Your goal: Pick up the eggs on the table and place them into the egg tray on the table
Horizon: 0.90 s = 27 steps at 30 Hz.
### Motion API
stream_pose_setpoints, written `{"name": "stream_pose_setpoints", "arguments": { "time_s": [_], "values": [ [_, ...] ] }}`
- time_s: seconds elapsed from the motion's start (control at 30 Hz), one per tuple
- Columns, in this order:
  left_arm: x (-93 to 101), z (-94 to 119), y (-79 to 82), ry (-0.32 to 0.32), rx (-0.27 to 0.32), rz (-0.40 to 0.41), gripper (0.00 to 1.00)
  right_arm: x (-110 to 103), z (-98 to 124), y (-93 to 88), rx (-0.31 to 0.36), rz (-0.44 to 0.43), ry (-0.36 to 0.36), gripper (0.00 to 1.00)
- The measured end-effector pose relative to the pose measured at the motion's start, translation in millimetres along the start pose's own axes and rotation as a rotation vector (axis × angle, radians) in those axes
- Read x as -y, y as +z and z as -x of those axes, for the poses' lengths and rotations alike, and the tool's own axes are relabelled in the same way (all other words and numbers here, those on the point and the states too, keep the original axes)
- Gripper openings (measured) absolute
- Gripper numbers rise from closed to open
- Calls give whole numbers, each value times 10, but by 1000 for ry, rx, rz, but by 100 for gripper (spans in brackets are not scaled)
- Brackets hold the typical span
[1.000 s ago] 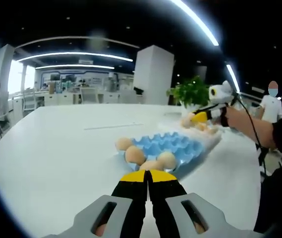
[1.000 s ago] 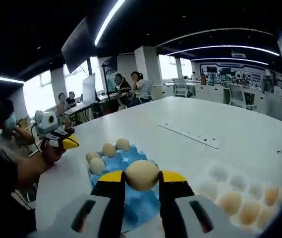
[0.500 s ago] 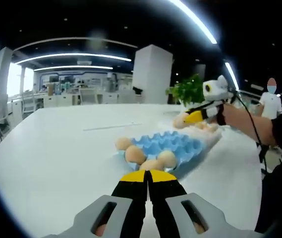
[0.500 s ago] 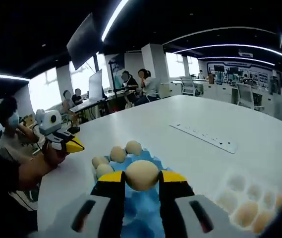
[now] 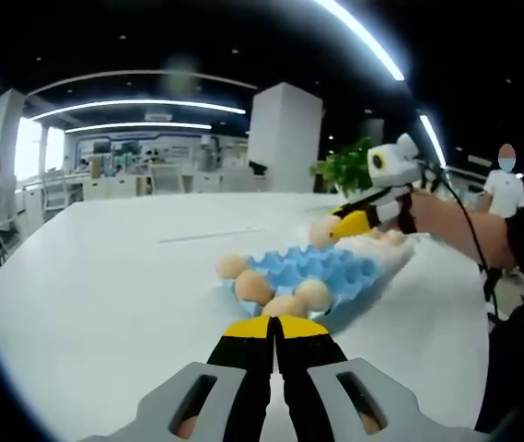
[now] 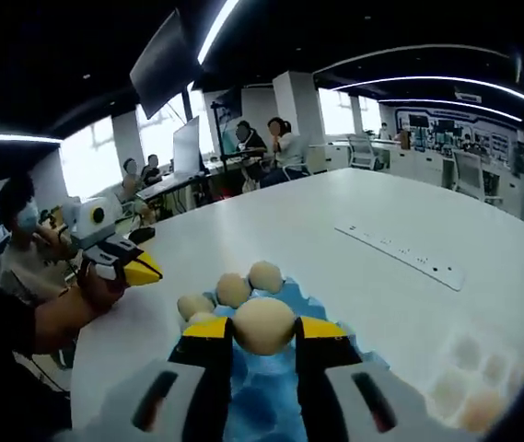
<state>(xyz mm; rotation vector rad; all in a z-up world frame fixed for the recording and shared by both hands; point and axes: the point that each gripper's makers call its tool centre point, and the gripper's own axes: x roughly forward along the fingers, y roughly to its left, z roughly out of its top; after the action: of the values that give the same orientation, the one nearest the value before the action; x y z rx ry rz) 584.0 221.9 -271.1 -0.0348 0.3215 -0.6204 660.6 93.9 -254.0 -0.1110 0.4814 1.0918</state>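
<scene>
At the bottom centre of the frame the left tool (image 5: pixel 275 329) rises with its yellow-tipped jaws pressed together and empty. Just above it a blue tray (image 5: pixel 321 273) with four eggs (image 5: pixel 252 287) lies on the white bench (image 5: pixel 96 285). At the right, the right tool (image 5: pixel 337 227) grips an egg (image 5: pixel 320 232) above the tray's far end.

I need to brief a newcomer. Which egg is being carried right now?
On the white table lies a blue egg tray. Just above it, the right gripper is shut on an egg. Unlike the eggs resting in tray cups, it hangs between two yellow-tipped jaws.
</scene>
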Motion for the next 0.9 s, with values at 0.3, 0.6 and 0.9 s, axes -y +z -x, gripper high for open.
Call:
{"name": "stream_pose_setpoints", "arguments": {
  "time_s": [0.3, 0.6, 0.9],
  "values": [
    [10, -16, -2, -5, 0, 1, 0, -127, -210, -7, -44, 17, 32, 27],
    [-103, -31, 22, -3, 6, 6, 0, -218, -406, -43, -97, 37, 59, 27],
    [-201, -40, 59, 0, 17, 2, 0, -170, -564, -87, -168, 39, 67, 27]
  ]
}}
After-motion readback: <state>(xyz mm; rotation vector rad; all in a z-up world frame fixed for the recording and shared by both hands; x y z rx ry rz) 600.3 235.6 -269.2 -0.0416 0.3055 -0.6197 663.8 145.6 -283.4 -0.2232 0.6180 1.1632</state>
